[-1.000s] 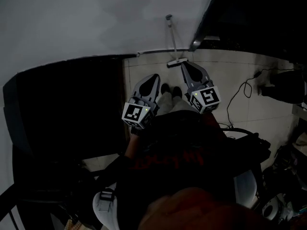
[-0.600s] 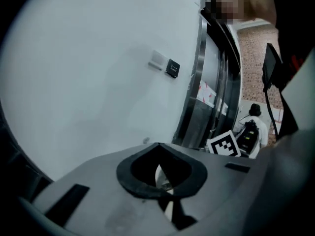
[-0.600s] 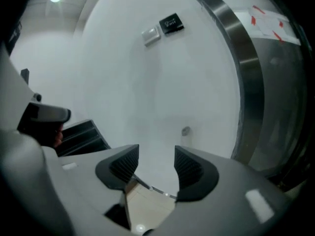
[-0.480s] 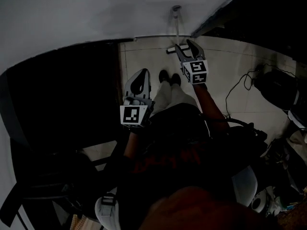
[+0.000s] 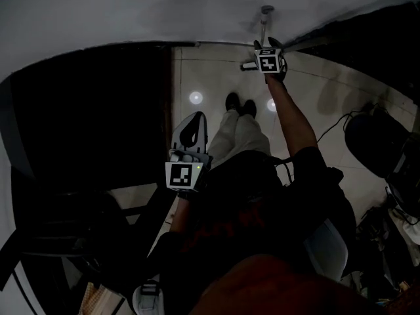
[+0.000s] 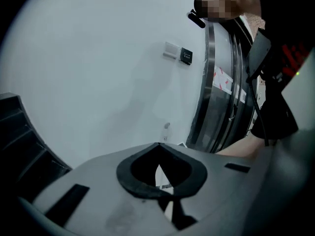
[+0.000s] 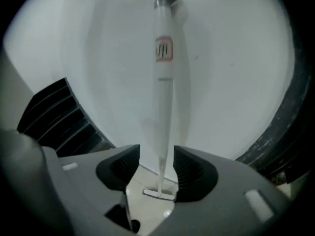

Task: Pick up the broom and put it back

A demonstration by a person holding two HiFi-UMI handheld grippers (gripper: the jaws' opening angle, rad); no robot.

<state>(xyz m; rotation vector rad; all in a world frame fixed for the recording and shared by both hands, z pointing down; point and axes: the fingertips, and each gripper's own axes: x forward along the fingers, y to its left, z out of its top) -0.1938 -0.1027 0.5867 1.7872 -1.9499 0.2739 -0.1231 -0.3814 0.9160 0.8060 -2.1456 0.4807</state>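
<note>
My right gripper's [image 7: 156,163] jaws, just swung wide and easing inward, frame the broom [image 7: 164,82] without pressing it. It stands against the wall [image 7: 236,82]. My left gripper [image 6: 158,145] is closed and empty, held back. Grasping, lifting and returning all remain, I judge.

top [image 5: 243,189]: dark, red print borne across the front | sleeve [image 5: 315,166]: short, dark | trousers [image 5: 237,136]: light-coloured | shoes [image 5: 232,102]: dark pair worn | left gripper [image 5: 194,115]: grey shell, lined with black pads [image 6: 129,181]; cube [image 5: 182,175] faced with black-and-white squares, small green light lit
</note>
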